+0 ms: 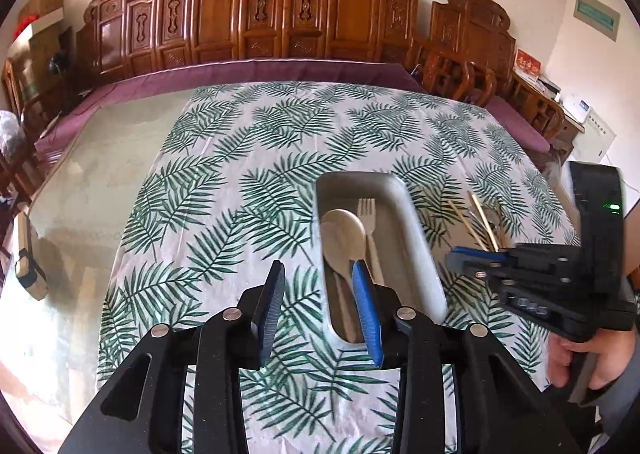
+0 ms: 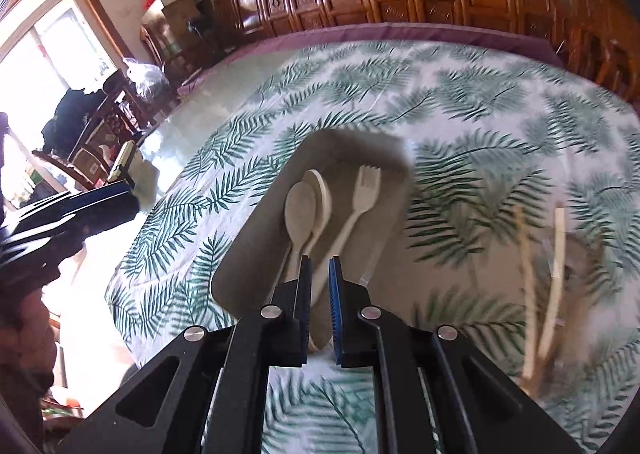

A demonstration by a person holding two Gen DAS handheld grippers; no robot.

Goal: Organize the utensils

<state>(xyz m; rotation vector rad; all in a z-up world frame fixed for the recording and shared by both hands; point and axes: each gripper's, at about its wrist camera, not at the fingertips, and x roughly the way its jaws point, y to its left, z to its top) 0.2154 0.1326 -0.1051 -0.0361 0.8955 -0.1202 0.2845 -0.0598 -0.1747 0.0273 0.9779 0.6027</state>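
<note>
- Tray (image 1: 416,250) lies on the leaf cloth (image 1: 224,189), holding two spoons (image 2: 306,205) and a fork (image 2: 360,199).
- Chopsticks (image 1: 478,223) lie right of it.
- Left gripper (image 1: 320,306): wide apart, empty.
- Right gripper (image 2: 320,306): narrow gap, nothing held.

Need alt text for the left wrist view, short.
Open left gripper hovers above a grey tray holding a spoon and fork on a leaf-print tablecloth; the right gripper is beside chopsticks lying right of the tray.

No text could be read in either view. The green wall sign (image 1: 596,15) and the red card (image 1: 527,63) were too blurred.
</note>
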